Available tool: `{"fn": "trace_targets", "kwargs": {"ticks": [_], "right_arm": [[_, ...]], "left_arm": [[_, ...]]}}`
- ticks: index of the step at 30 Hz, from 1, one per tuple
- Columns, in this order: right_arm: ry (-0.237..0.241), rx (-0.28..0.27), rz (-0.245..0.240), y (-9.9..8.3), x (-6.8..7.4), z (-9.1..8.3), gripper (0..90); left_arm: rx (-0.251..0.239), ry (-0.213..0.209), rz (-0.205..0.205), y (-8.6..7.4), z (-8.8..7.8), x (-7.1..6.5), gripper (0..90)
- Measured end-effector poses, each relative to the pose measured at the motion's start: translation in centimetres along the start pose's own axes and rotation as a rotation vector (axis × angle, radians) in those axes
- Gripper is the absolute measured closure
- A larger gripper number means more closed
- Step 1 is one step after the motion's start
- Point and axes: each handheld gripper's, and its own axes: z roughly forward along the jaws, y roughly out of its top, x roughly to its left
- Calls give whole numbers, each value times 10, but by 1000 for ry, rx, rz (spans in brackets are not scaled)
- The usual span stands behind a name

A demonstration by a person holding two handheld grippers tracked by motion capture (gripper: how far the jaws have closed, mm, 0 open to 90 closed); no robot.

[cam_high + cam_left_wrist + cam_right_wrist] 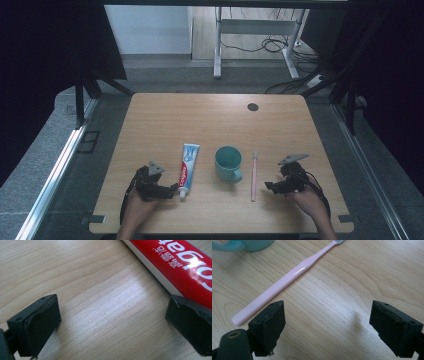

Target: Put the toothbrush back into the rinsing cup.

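Fingers of both grippers stand wide apart with nothing between them, bare wood showing in each gap. Landmark for this entry: teal mug (228,163), upright near the middle of the bench (210,115), handle turned toward the person. Item one, toothpaste tube (187,169): lies flat just left of the mug, cap end toward the person, red-and-white printed face up. Item two, pink toothbrush (254,176): lies flat just right of the mug, head pointing away from the person, handle end nearest. The three lie in a row, apart from one another, each long item running front to back; this layout looks chosen so that each gripper gets a clear approach to the piece on its own side. Left gripper (170,191): held low to the left of the mug, beside the cap end of the tube, fingers pointing toward it; in the left gripper view the tube (182,267) runs past the far finger (192,322), not yet between the pair. Right gripper (270,187): held low to the right of the mug, fingers aimed at the toothbrush handle; in the right gripper view the toothbrush (287,282) lies beyond the near finger (268,327), outside the gap, with the mug's edge (244,245) at the top. Both forearms come in from the near edge, hands angled inward, a mirrored pose that reads as readiness to grasp.
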Motion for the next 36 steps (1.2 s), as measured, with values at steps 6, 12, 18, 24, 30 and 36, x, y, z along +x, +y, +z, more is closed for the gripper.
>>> {"fn": "trace_targets", "kwargs": {"ticks": [6, 12, 18, 24, 30, 36], "right_arm": [[0, 11, -8, 4, 1, 2, 131], [13, 31, 0, 9, 1, 3, 133], [30, 48, 0, 15, 3, 3, 133], [58, 68, -5, 22, 9, 4, 175], [80, 73, -7, 30, 16, 6, 314], [106, 81, -40, 35, 23, 8, 524]], "left_arm": [[0, 0, 0, 0, 0, 0, 0], [0, 0, 0, 0, 0, 0, 0], [0, 0, 0, 0, 0, 0, 0], [0, 0, 0, 0, 0, 0, 0], [1, 0, 1, 0, 0, 0, 0], [-2, -1, -3, 0, 0, 0, 0]]}}
